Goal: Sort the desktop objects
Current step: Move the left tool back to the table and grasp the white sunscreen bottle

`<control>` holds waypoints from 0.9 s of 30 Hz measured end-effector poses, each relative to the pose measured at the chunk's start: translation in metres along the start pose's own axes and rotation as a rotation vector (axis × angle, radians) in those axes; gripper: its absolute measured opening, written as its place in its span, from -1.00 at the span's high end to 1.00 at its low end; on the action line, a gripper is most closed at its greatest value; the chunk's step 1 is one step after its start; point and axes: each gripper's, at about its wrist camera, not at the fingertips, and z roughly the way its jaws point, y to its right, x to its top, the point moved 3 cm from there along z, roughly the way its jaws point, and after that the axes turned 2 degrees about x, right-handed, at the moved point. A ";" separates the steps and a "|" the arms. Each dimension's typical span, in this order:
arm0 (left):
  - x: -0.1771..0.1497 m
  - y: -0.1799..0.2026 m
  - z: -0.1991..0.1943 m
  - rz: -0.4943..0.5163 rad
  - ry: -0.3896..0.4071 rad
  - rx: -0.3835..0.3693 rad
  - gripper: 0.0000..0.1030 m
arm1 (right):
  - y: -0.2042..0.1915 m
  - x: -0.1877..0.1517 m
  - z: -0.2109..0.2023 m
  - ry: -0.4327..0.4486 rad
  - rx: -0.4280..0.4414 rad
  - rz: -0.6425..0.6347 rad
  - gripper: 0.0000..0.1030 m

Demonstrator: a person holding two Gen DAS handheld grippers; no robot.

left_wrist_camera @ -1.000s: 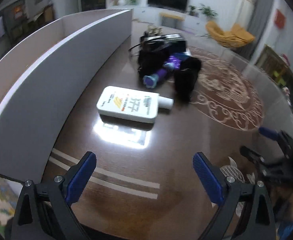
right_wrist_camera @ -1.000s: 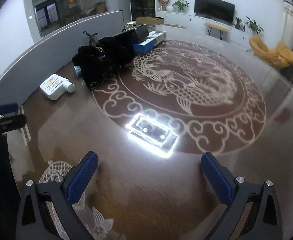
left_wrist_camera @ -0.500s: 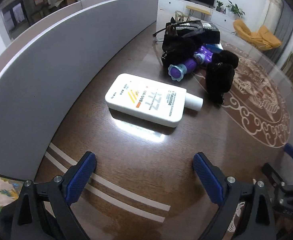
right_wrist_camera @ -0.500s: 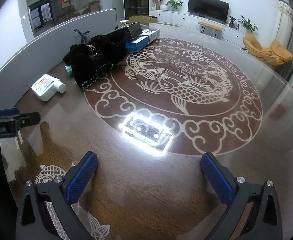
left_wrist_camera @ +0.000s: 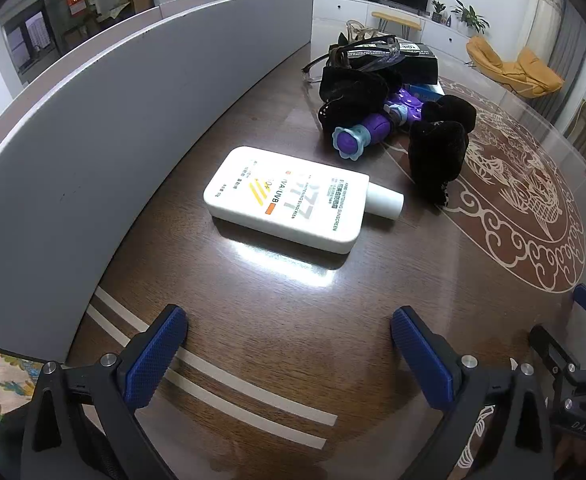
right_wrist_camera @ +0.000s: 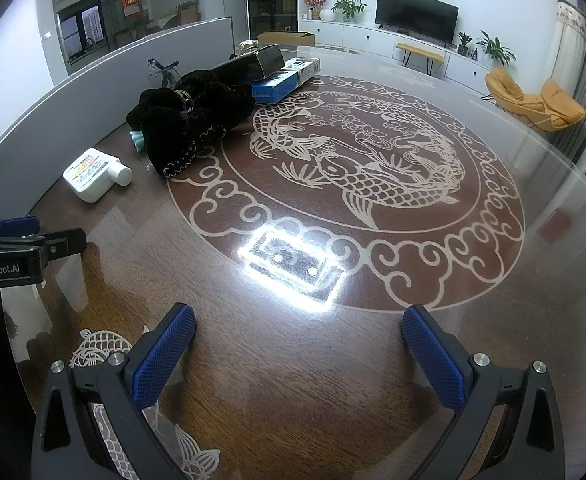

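A grey partition curves down the left of the frame beside a white sunscreen bottle lying flat at centre on the table. The left gripper hangs open and empty below it. Upper right, black cloth, a purple toy and boxes crowd together; the right gripper is open over bare tabletop.

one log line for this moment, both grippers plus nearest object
left gripper: open, empty | right gripper: open, empty | sunscreen bottle: flat on table, ahead of left gripper
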 end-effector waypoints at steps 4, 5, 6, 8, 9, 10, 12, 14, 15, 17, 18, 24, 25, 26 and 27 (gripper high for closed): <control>0.007 -0.006 -0.003 -0.024 -0.009 -0.020 -1.00 | 0.000 0.000 0.001 0.000 0.000 0.000 -1.00; 0.007 -0.006 -0.006 -0.050 0.007 -0.063 -1.00 | 0.000 0.000 0.000 0.000 0.000 0.000 -1.00; 0.007 -0.004 -0.008 -0.065 0.024 -0.107 -1.00 | 0.000 0.000 0.001 0.000 0.000 0.000 -1.00; 0.008 -0.001 -0.010 -0.084 0.047 -0.164 -1.00 | 0.000 0.000 0.001 0.000 0.000 0.000 -1.00; 0.009 0.000 -0.010 -0.095 0.058 -0.161 -1.00 | 0.000 0.000 0.001 0.000 0.000 0.000 -1.00; 0.010 -0.001 -0.009 -0.110 0.072 -0.160 -1.00 | 0.000 0.000 0.000 0.000 0.000 0.000 -1.00; 0.015 -0.001 -0.006 -0.146 0.090 -0.167 -1.00 | 0.000 0.000 0.000 0.000 0.000 0.000 -1.00; 0.022 -0.004 -0.002 -0.182 0.098 -0.175 -1.00 | 0.000 0.000 0.000 0.000 0.000 0.000 -1.00; 0.026 -0.004 -0.001 -0.191 0.098 -0.178 -1.00 | 0.000 0.000 0.001 0.000 -0.001 0.000 -1.00; 0.035 -0.003 0.006 -0.196 0.099 -0.181 -1.00 | 0.000 0.000 0.000 0.000 -0.001 0.000 -1.00; 0.040 -0.001 0.006 -0.197 0.101 -0.181 -1.00 | 0.000 0.000 0.001 0.000 -0.001 0.000 -1.00; 0.071 0.009 0.024 -0.085 0.129 -0.184 -1.00 | 0.000 0.001 0.001 0.000 -0.001 0.000 -1.00; 0.076 0.010 0.027 -0.050 0.139 -0.193 -1.00 | 0.000 0.001 0.001 0.000 -0.001 0.000 -1.00; 0.079 0.010 0.029 -0.027 0.146 -0.200 -1.00 | -0.001 0.001 0.001 0.000 -0.001 0.000 -1.00; 0.083 0.009 0.031 -0.004 0.151 -0.212 -1.00 | 0.000 0.001 0.001 0.000 -0.001 0.000 -1.00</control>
